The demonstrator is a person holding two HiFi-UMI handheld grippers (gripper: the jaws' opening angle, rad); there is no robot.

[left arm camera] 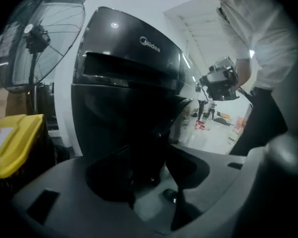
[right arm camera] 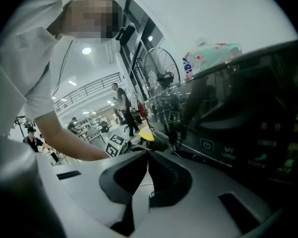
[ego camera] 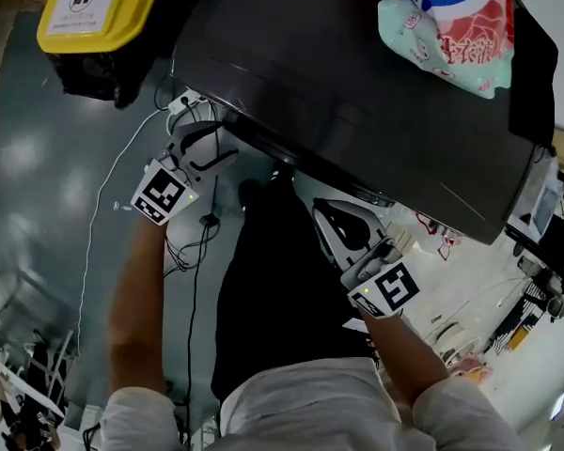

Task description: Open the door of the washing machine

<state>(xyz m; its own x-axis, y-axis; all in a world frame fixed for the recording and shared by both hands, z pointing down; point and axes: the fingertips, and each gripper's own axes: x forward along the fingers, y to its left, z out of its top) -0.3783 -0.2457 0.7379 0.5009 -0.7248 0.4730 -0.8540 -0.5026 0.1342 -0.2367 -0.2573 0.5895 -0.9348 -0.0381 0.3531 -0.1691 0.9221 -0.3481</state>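
Observation:
The washing machine (ego camera: 357, 92) is a dark, glossy box seen from above, and its dark front (left arm camera: 124, 98) fills the left gripper view with the door looking closed. My left gripper (ego camera: 202, 144) is at the machine's front left corner, just under the top edge. Its jaws (left arm camera: 149, 167) stand open against the dark front, and I cannot tell whether they touch it. My right gripper (ego camera: 323, 209) hangs in front of the machine, apart from it. Its jaws (right arm camera: 146, 152) are shut with nothing between them, beside the control panel (right arm camera: 223, 148).
A red, white and green detergent bag (ego camera: 446, 22) lies on the machine's top. A yellow bin (ego camera: 99, 7) stands to the left, with a pedestal fan (left arm camera: 39, 38) behind it. A power strip (ego camera: 188, 101) and cables (ego camera: 193, 242) lie on the grey floor near my legs.

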